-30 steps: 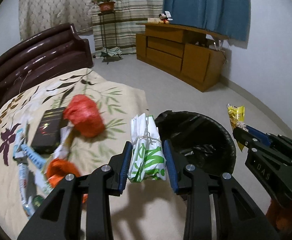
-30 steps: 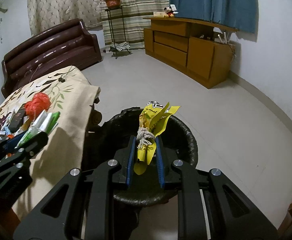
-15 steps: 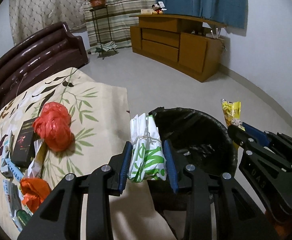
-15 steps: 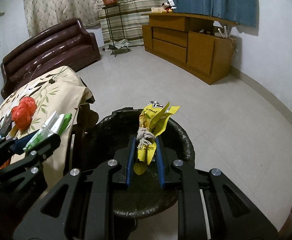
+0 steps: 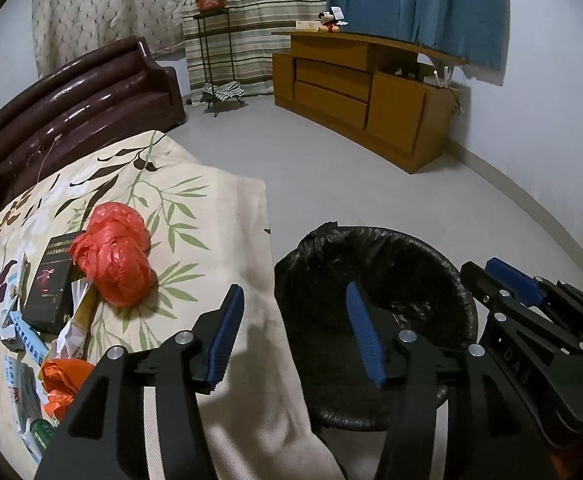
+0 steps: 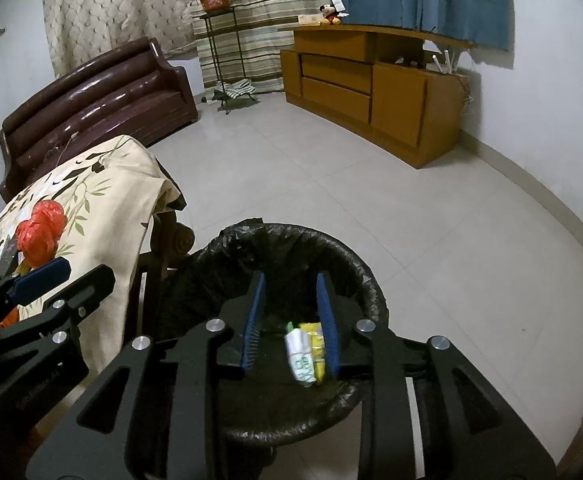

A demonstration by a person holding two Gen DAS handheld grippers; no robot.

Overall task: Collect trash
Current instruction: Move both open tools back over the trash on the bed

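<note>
A black-lined trash bin (image 5: 371, 256) (image 6: 355, 268) stands on the floor beside the table. My left gripper (image 5: 295, 316) is open and empty, over the bin's near left rim. My right gripper (image 6: 291, 308) is open and empty above the bin. A green-and-white wrapper (image 6: 300, 354) and a yellow wrapper (image 6: 314, 340) lie inside the bin below it. On the leaf-patterned tablecloth (image 5: 195, 200) lie a red plastic bag (image 5: 117, 258), a black box (image 5: 51, 280), an orange bag (image 5: 65, 380) and several small wrappers (image 5: 23, 360).
A dark brown sofa (image 5: 79, 104) stands behind the table. A wooden cabinet (image 5: 363, 92) runs along the right wall, with a plant stand (image 5: 211, 48) by the curtains. The tiled floor (image 6: 371, 184) lies between them. The right gripper's body (image 5: 539, 340) is beside the bin.
Both grippers have opened. The green-and-white wrapper and the yellow wrapper have left the fingers and now lie in the bin.
</note>
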